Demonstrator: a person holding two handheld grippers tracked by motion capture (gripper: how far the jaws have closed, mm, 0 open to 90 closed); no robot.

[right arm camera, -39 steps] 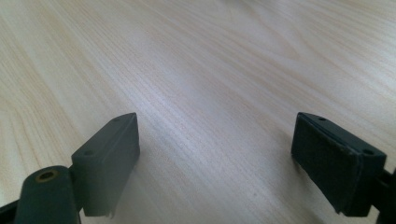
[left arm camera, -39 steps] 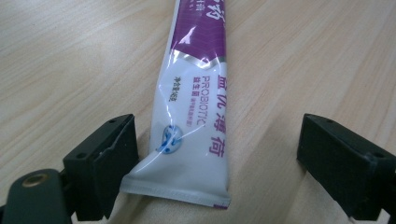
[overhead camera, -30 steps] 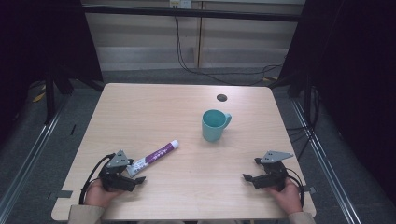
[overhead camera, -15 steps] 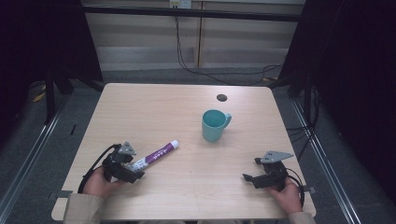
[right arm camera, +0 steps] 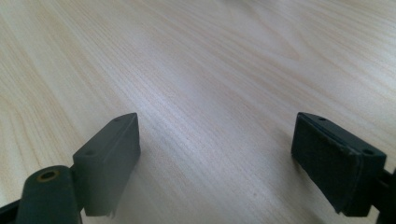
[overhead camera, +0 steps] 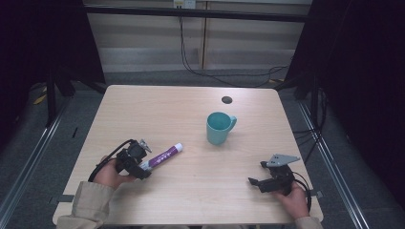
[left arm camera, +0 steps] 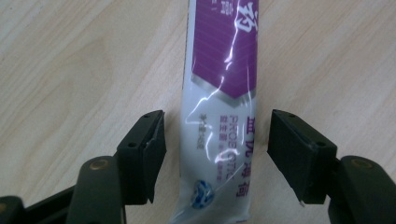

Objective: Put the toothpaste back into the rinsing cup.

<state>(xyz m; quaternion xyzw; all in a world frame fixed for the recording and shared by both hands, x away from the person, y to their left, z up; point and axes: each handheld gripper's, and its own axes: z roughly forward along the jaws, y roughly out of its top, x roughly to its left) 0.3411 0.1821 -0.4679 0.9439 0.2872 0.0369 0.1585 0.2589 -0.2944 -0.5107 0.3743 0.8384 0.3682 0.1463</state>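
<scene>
1. The room is dark at the sides, with a pale wall at the back and black cables hanging down it. Grey floor lies around the bench.
2. The bench (overhead camera: 157, 109) is light wood. It has a small round dark hole (overhead camera: 227, 99) near its far edge.
3. A teal mug (overhead camera: 218, 128) stands upright near the middle of the bench, handle to the right. Its inside is teal too, and I cannot tell if anything is in it.
4. A white and purple tube (overhead camera: 165, 155) lies flat on the bench, well to the left of the mug, its cap end toward the mug.
5. The left claw (overhead camera: 143, 168) is at the tube's flat end. In the left gripper view its jaws have just been closing, one on each side of the tube (left arm camera: 219, 116), with small gaps left, not pinching.
6. The right claw (overhead camera: 254, 182) rests near the right front corner, jaws wide apart over bare wood.
</scene>
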